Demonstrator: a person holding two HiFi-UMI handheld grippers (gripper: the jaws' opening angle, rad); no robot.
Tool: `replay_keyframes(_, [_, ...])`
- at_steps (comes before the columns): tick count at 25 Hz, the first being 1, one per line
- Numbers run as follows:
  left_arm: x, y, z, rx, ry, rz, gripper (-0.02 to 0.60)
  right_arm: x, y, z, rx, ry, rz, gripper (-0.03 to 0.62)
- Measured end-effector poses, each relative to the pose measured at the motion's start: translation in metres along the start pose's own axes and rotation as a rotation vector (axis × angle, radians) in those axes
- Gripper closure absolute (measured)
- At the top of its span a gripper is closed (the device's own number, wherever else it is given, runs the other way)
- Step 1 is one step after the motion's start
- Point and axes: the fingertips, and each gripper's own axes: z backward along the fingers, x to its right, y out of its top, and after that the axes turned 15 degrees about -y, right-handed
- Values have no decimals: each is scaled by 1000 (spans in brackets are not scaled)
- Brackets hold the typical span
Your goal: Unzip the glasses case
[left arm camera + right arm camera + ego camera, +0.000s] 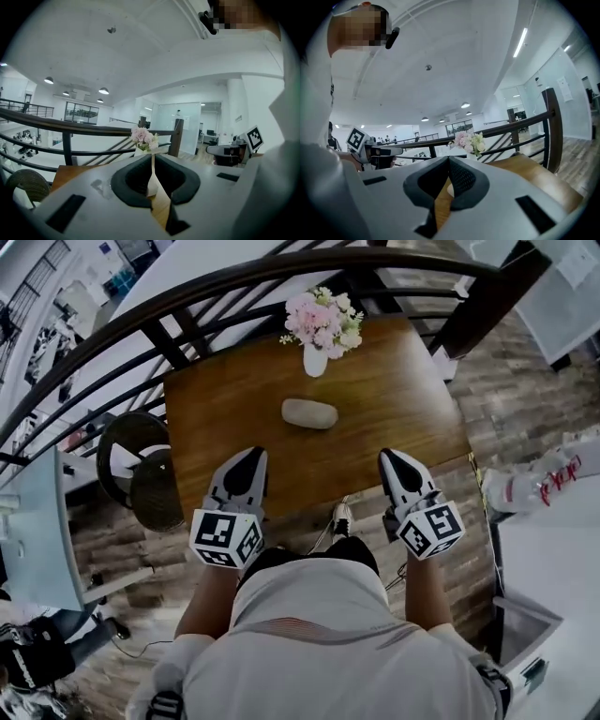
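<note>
Unzipping not begun
Left hand-held gripper point(248, 456) and right hand-held gripper point(390, 457) narrow, empty; case point(309, 413) ahead on desk point(403, 409), untouched

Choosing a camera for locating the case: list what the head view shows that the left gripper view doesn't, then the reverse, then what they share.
Head view only: the grey oval glasses case lying whole, ahead of the shut left gripper and shut right gripper. Left gripper view only: round ceiling lamps and a glass-walled office; past its shut jaws only an unidentifiable pale sliver. Both: the brown wooden table, pink flowers in a white vase and the dark curved railing.
</note>
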Motion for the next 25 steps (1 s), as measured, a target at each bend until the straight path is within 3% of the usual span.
replay_keyframes(5, [-14, -2, -52, -10, 123, 9, 551, 55, 8, -63, -34, 104, 30, 543])
replay_keyframes(9, [-20, -8, -68, -15, 216, 18, 552, 72, -3, -97, -89, 197, 37, 543])
replay_keyframes(16, [-34, -32, -55, -27, 319, 98, 552, 53, -31, -136, -170, 296, 153, 543])
replay_keyframes(21, [-46, -47, -44, -15, 342, 162, 551, 36, -61, -154, -224, 301, 375, 536])
replay_keyframes(22, [-47, -51, -42, -11, 342, 177, 552, 31, -71, -158, -251, 320, 400, 404])
replay_keyframes(23, [-49, -56, -40, -11, 341, 190, 551, 26, -83, -163, -286, 342, 416, 324])
replay_keyframes(25, [-53, -68, -34, -23, 341, 211, 552, 19, -110, -174, -350, 369, 453, 251])
